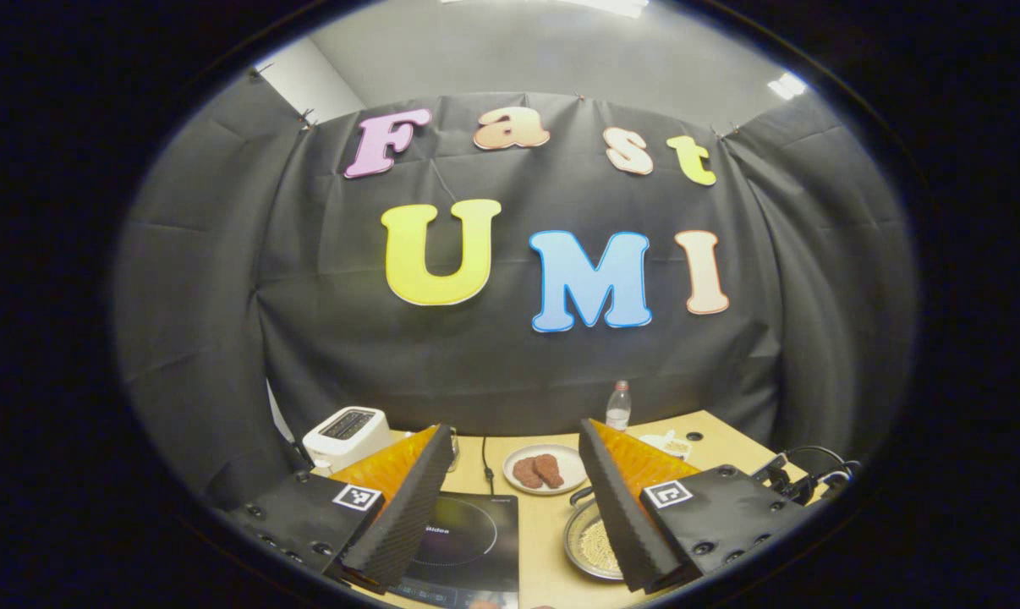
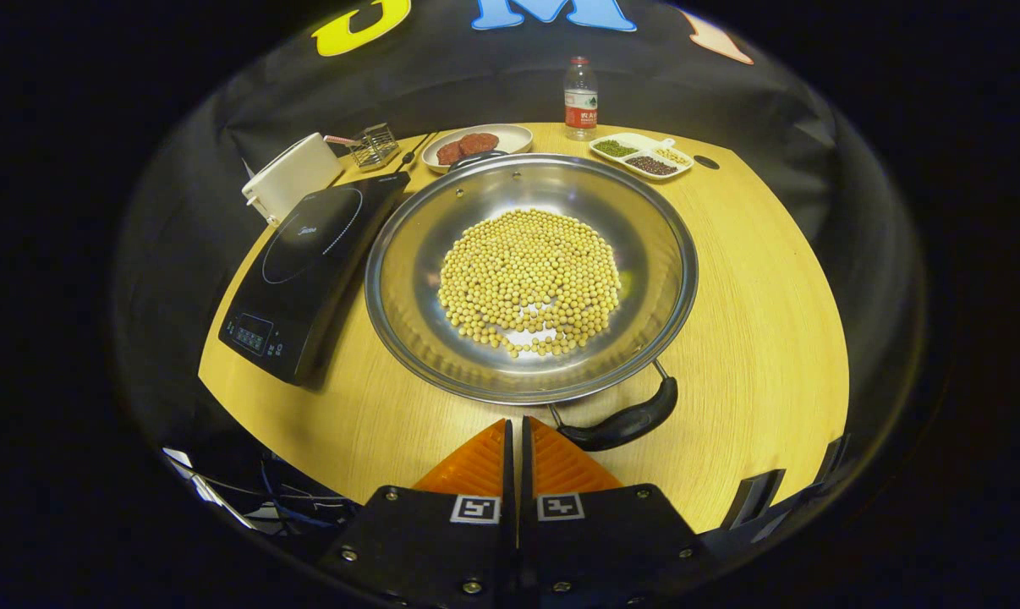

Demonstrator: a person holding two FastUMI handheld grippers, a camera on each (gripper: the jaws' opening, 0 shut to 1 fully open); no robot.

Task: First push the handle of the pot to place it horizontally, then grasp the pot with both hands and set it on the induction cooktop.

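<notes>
The table (image 2: 755, 279) carries everything. The pot (image 2: 408, 279), a wide shallow steel pan with a loose heap of soybeans (image 2: 531, 283) in its middle, sits just beside the black induction cooktop (image 2: 307, 254), on its right as the right gripper view has it. It looks stiff and smooth, probably slippery on the rim and fairly heavy with its load, so tilting would likely send the beans rolling. The black loop handle (image 2: 624, 423) at the near edge and the far handle (image 2: 476, 156) opposite seem the sensible grips. The right hand-held gripper (image 2: 518, 440) hovers near the near handle, fingers pressed together on nothing. The left hand-held gripper (image 1: 510, 499) is held high, jaws spread wide and empty.
</notes>
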